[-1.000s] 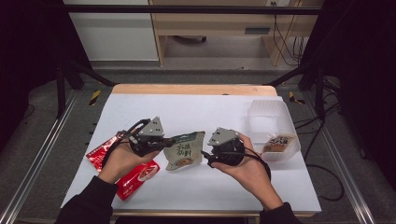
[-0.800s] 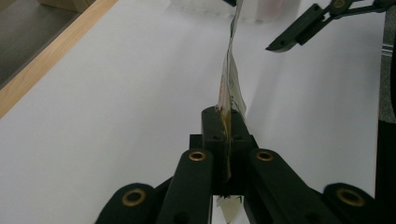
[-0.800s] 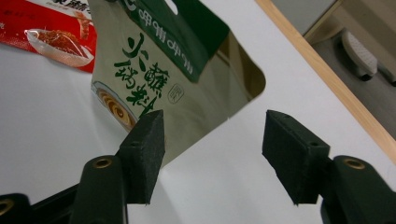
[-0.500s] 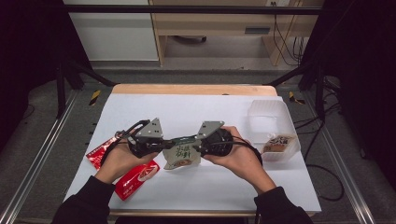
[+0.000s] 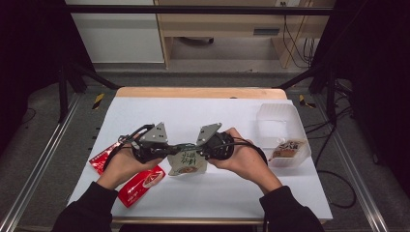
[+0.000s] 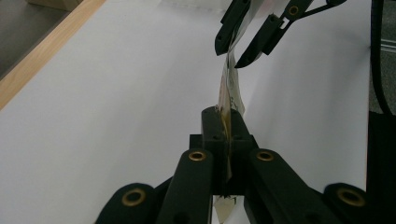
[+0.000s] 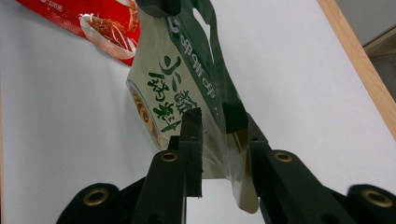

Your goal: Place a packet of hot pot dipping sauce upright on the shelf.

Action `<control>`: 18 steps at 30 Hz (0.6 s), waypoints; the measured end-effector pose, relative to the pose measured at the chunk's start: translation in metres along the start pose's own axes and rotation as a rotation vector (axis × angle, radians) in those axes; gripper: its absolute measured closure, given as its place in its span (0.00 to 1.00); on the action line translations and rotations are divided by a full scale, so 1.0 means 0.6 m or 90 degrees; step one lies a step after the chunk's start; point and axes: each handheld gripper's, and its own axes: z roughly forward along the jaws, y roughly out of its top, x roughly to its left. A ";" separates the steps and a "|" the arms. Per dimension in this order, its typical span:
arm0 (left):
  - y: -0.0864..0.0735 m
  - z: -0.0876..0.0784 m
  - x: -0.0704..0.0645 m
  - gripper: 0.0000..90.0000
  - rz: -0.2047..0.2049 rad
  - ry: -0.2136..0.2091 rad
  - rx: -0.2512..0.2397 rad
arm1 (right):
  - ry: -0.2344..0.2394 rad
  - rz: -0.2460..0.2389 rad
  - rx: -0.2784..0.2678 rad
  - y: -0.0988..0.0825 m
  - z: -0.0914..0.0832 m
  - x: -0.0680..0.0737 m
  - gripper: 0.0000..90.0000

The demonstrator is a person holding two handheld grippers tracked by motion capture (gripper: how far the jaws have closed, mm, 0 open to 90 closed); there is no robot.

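A green and white snack pouch [image 5: 187, 163] hangs between my two grippers above the white table [image 5: 232, 116]. My left gripper [image 5: 176, 147] is shut on its top edge; in the left gripper view the jaws [image 6: 228, 123] pinch the thin pouch [image 6: 231, 88] edge-on. My right gripper [image 5: 194, 147] faces it from the right. In the right gripper view the pouch [image 7: 187, 79] stands between the jaws of my right gripper [image 7: 212, 116]. It lies against one pad, with a gap to the other. Those jaws have just been closing around the pouch.
Two red snack packets [image 5: 141, 183] [image 5: 104, 157] lie at the front left of the table, under my left hand. A clear plastic tub [image 5: 280, 121] at the right edge holds another pouch [image 5: 287, 149]. A wooden strip [image 5: 203, 92] borders the far edge.
My right gripper has moved left to the pouch's top edge, close to my left gripper, and its jaws have narrowed around the pouch. The left gripper has kept still.
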 end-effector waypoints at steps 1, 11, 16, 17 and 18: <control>0.000 0.000 0.000 1.00 0.000 -0.001 0.000 | 0.001 -0.005 0.002 0.001 0.000 0.000 0.87; -0.001 0.000 0.001 1.00 0.002 -0.004 0.002 | 0.011 -0.015 0.013 0.006 -0.001 0.001 0.92; -0.001 0.002 0.000 1.00 0.005 -0.006 0.005 | 0.018 -0.031 0.027 0.010 0.004 0.004 0.92; -0.001 0.003 0.000 1.00 0.003 -0.005 0.004 | 0.018 -0.032 0.032 0.012 0.005 0.005 0.92; -0.001 0.003 0.000 1.00 0.002 -0.005 0.003 | 0.019 -0.034 0.038 0.014 0.006 0.006 0.93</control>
